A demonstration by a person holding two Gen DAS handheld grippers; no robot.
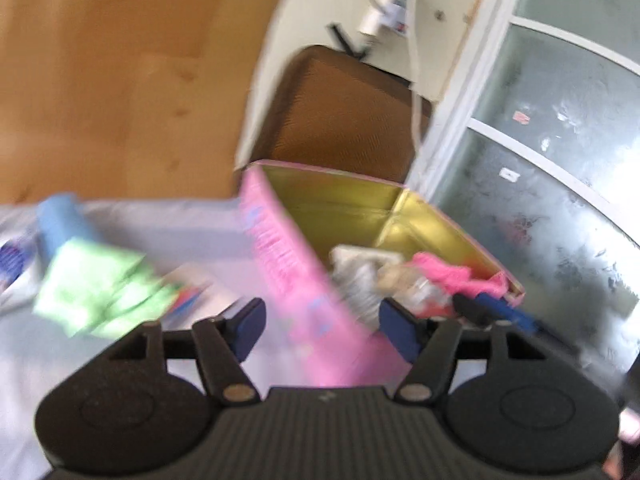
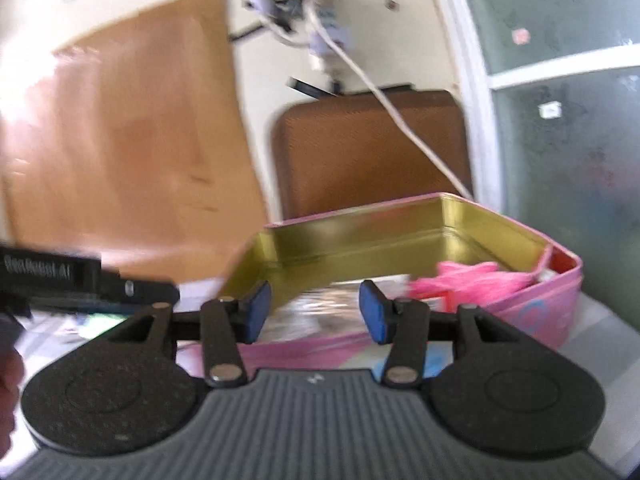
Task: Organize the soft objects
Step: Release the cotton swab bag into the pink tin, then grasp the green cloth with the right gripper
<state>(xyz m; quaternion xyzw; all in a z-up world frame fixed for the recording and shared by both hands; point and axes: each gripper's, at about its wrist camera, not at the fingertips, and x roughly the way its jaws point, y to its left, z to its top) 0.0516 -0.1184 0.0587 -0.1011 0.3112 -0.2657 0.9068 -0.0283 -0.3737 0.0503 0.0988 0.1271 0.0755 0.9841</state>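
A pink tin box [image 1: 288,268] with a gold inside stands open on the pale cloth surface. In it lie a pink cloth [image 1: 452,274] and a grey-white crumpled piece [image 1: 360,280]. My left gripper [image 1: 322,324] is open, and the box's near pink wall runs between its fingers without being touched. A green cloth [image 1: 100,292] and a blue piece [image 1: 60,224] lie to the left of the box. In the right wrist view my right gripper [image 2: 314,312] is open just before the box rim [image 2: 360,220], with the pink cloth [image 2: 472,280] inside at the right.
A brown padded case [image 1: 340,120] stands behind the box against the wall. A wooden panel [image 1: 120,80] is at the left and a frosted glass door [image 1: 540,140] at the right. A white cable [image 2: 400,124] hangs over the case. The left gripper's black body [image 2: 60,280] reaches in from the left.
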